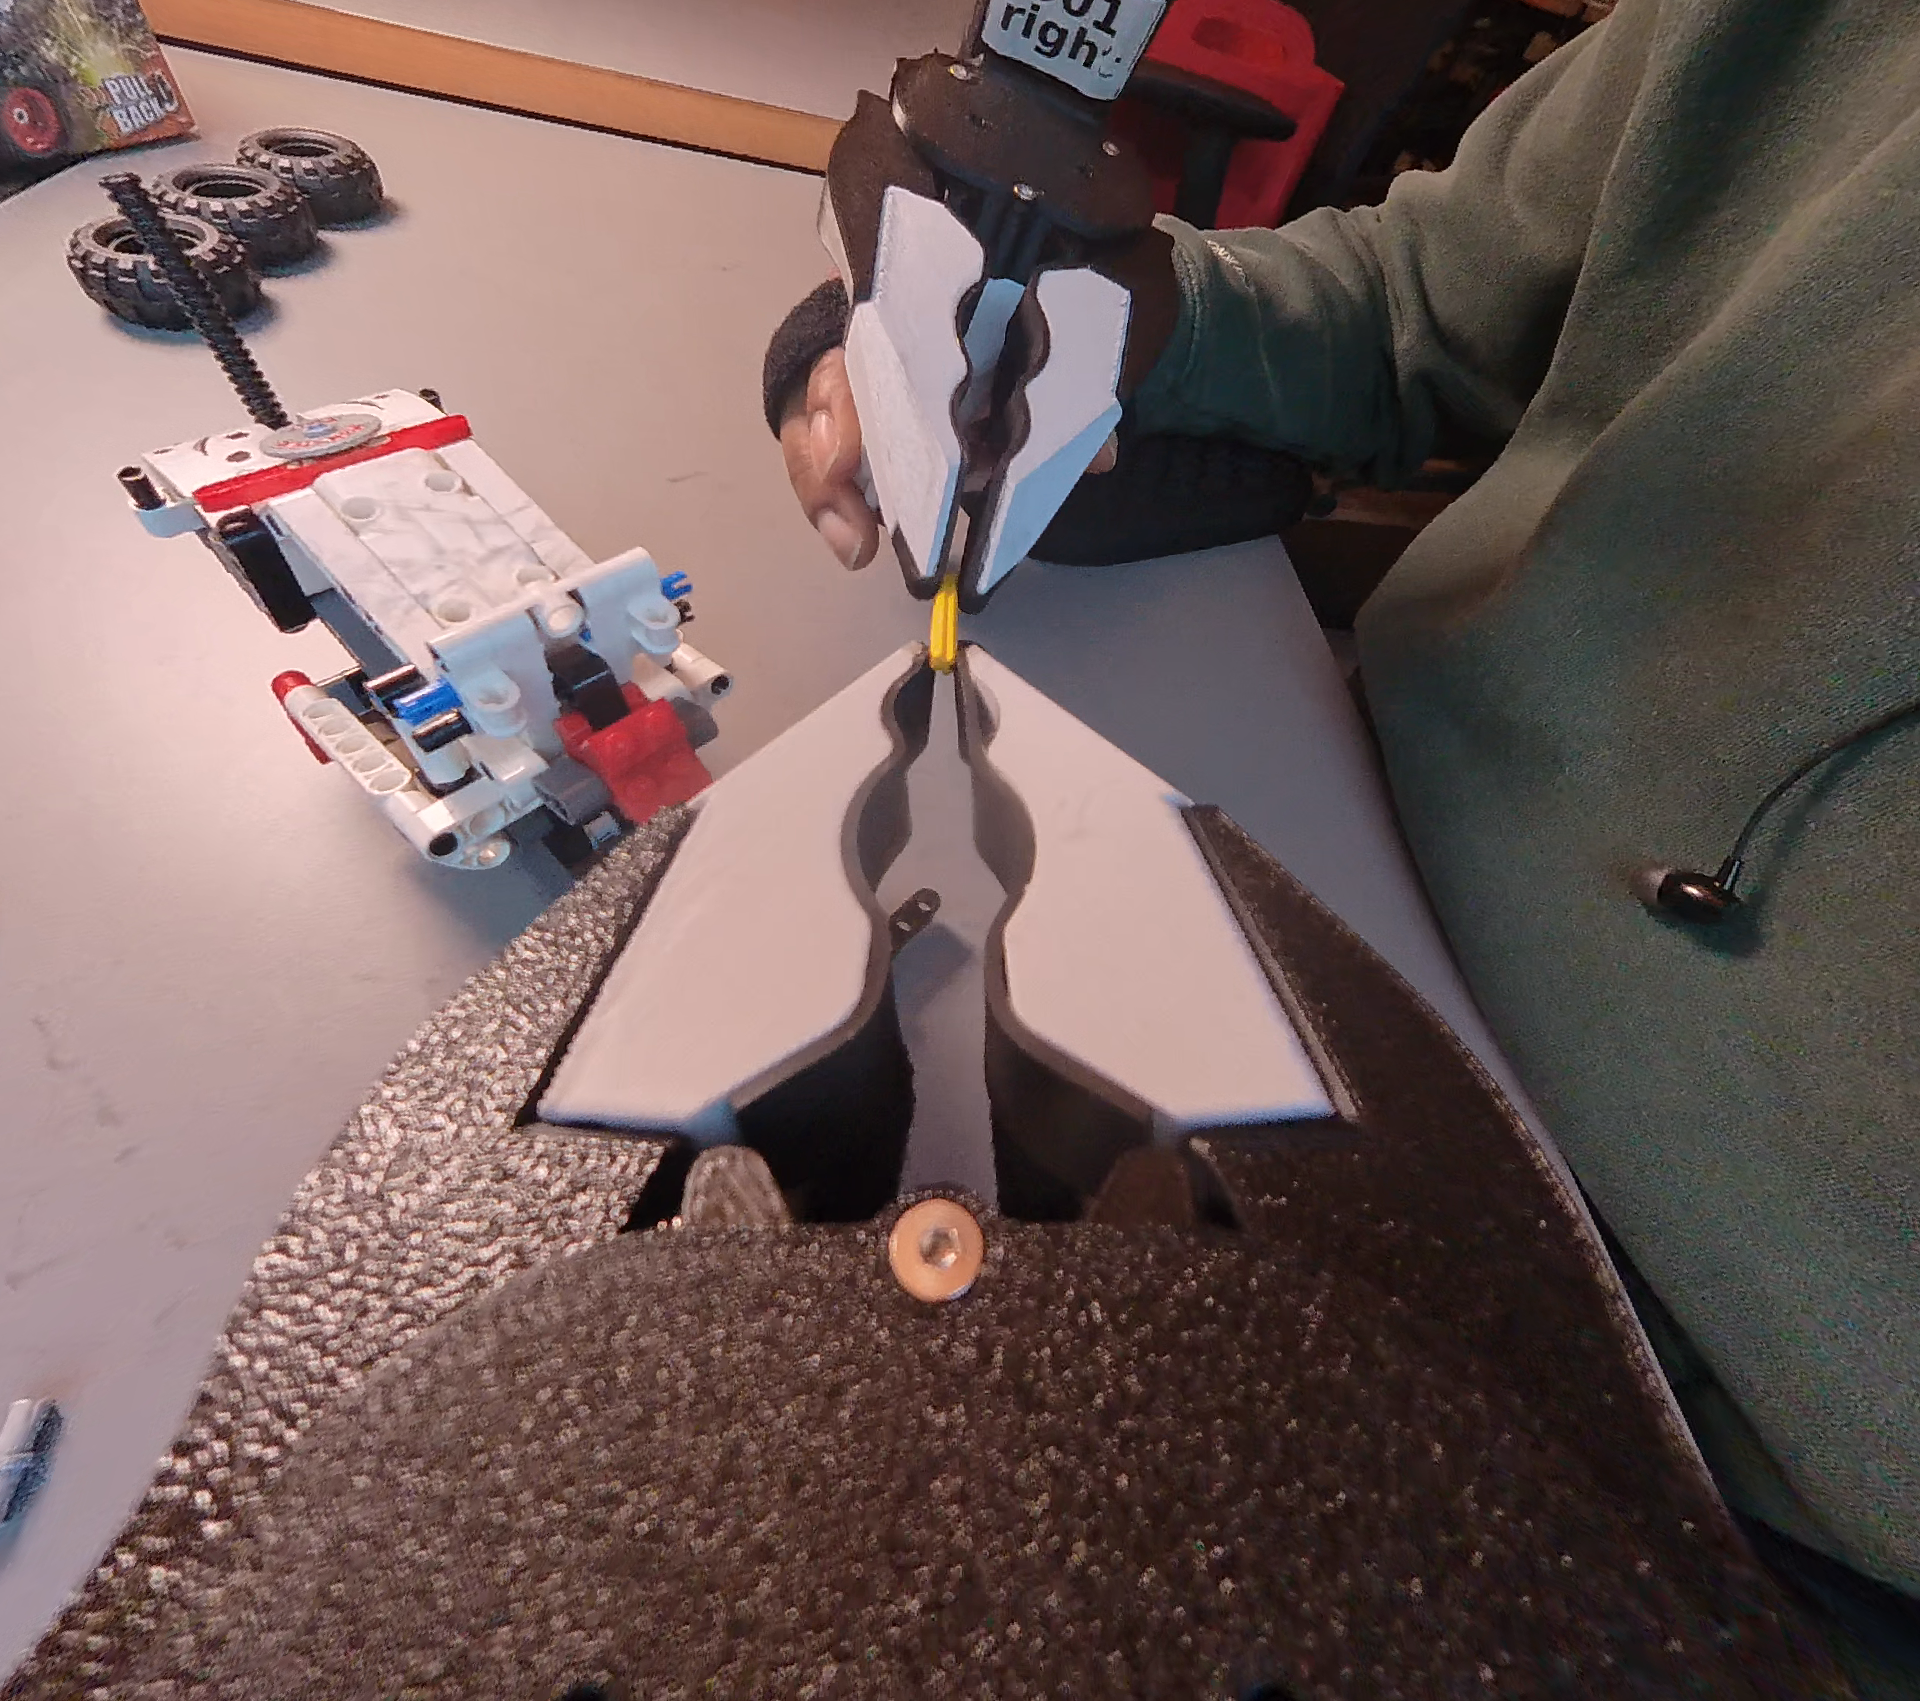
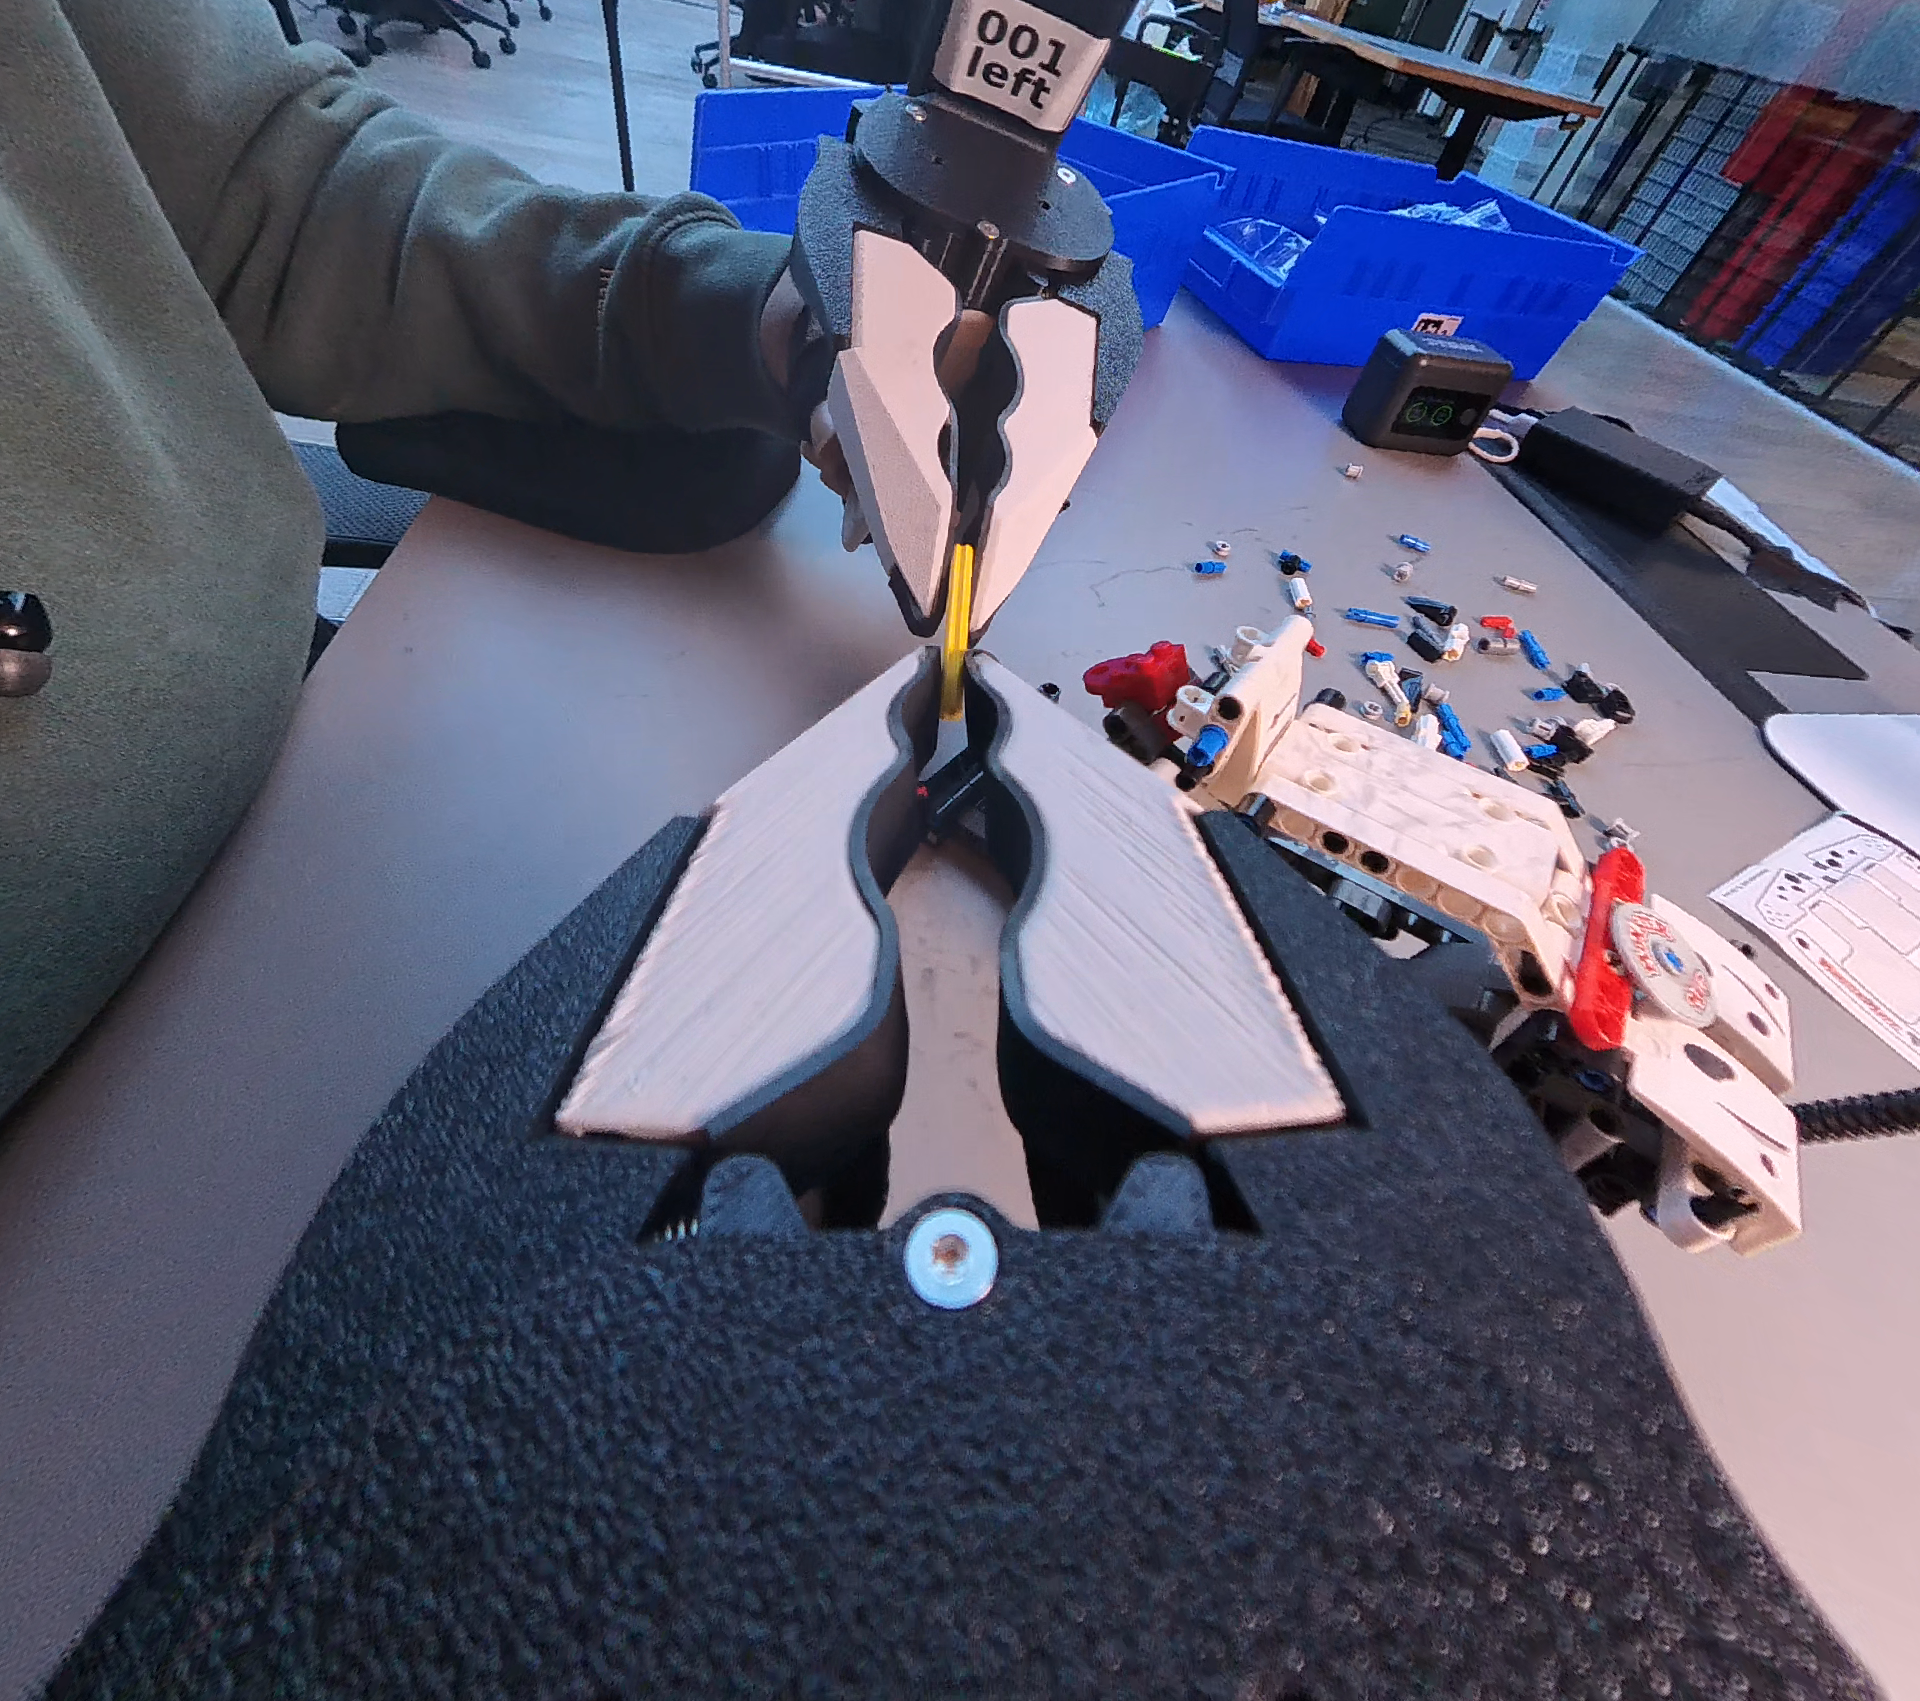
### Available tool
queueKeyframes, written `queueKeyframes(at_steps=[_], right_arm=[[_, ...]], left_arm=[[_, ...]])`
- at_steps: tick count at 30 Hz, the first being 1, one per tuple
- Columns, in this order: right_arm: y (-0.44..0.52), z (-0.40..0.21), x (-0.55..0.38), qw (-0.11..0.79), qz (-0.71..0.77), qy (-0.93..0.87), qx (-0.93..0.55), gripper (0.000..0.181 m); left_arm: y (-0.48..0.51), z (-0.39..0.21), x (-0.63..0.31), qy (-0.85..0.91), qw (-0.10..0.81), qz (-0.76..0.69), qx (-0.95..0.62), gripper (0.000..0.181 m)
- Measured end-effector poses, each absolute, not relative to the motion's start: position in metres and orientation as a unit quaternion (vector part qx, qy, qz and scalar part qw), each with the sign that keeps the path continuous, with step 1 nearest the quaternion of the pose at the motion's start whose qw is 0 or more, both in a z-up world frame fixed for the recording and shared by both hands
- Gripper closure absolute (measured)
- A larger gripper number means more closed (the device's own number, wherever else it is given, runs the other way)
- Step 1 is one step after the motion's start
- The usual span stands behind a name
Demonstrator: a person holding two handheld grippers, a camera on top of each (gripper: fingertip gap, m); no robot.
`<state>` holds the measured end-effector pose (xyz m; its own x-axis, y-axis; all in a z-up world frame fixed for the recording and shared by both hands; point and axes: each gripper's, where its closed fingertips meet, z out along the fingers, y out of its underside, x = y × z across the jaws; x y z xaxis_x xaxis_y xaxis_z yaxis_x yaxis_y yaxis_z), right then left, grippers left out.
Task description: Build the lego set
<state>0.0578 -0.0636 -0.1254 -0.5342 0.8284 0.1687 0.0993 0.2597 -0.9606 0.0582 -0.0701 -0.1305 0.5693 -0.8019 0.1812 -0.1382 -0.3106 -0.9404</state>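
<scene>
Grey tabletop (image 1: 520, 976) carries a half-built white, red and black lego vehicle (image 1: 416, 612), three black rubber tyres (image 1: 223, 217) and scattered small lego pieces (image 2: 1455, 664). Above the table's near edge, the left gripper (image 1: 940, 664) and right gripper (image 2: 948, 664) meet tip to tip, both clenched on one thin yellow lego axle (image 2: 956, 623).

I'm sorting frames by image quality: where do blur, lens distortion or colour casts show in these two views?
Left wrist view: the yellow piece and partly built car are sharp, while the lower left corner smears and the table edge bows from the wide lens. Right wrist view: the right gripper's fingers look softly streaked, the upper right corner has a hazy red cast, and the loose parts stay readable.
</scene>
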Motion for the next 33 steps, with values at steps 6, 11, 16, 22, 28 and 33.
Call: queueKeyframes(at_steps=[6, 11, 16, 22, 28, 33], right_arm=[[-0.065, -0.129, 0.058, 0.356, 0.507, -0.716, -0.322, 0.173], [-0.068, -0.132, 0.059, 0.356, 0.498, -0.725, -0.315, 0.177], [-0.064, -0.131, 0.057, 0.361, 0.496, -0.722, -0.321, 0.178], [-0.06, -0.134, 0.055, 0.365, 0.487, -0.722, -0.329, 0.178], [-0.054, -0.134, 0.055, 0.371, 0.478, -0.722, -0.335, 0.178], [-0.048, -0.137, 0.055, 0.377, 0.464, -0.728, -0.337, 0.178]], left_arm=[[-0.072, -0.132, 0.06, 0.321, 0.485, -0.348, -0.735, 0.178], [-0.072, -0.134, 0.061, 0.323, 0.482, -0.35, -0.735, 0.178], [-0.071, -0.135, 0.06, 0.318, 0.483, -0.351, -0.736, 0.178], [-0.067, -0.137, 0.056, 0.308, 0.484, -0.349, -0.74, 0.178], [-0.063, -0.135, 0.048, 0.294, 0.495, -0.342, -0.743, 0.176], [-0.056, -0.13, 0.035, 0.271, 0.516, -0.323, -0.746, 0.176]])
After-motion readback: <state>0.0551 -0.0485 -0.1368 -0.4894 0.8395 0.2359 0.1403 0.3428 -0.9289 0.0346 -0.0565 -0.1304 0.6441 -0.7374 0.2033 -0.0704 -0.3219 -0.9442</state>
